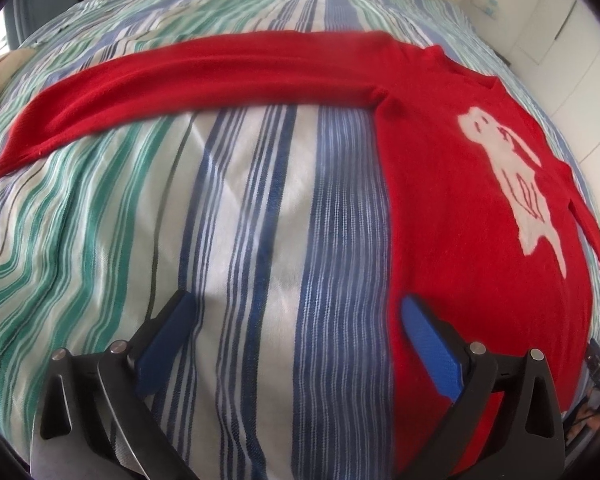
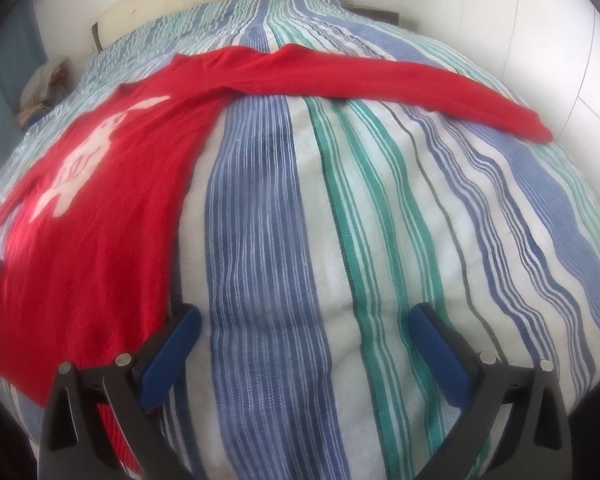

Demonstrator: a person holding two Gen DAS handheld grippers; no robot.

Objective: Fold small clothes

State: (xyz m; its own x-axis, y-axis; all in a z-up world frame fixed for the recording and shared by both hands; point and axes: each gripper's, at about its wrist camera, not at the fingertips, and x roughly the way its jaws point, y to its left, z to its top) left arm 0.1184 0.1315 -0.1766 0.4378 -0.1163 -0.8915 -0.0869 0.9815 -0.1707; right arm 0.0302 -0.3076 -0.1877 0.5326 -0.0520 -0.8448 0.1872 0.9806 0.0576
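One red sweater (image 1: 452,208) with white animal figure (image 1: 508,176), spread flat on striped bed (image 1: 228,216), sleeve stretched toward upper left. Left tongs (image 1: 296,316) and right tongs (image 2: 304,324) wide open, gripping nothing.

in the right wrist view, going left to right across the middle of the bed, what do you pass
Red sweater with its white figure → blue stripe band of the striped bedspread → green stripes → cuff end of the outstretched red sleeve → white wall.
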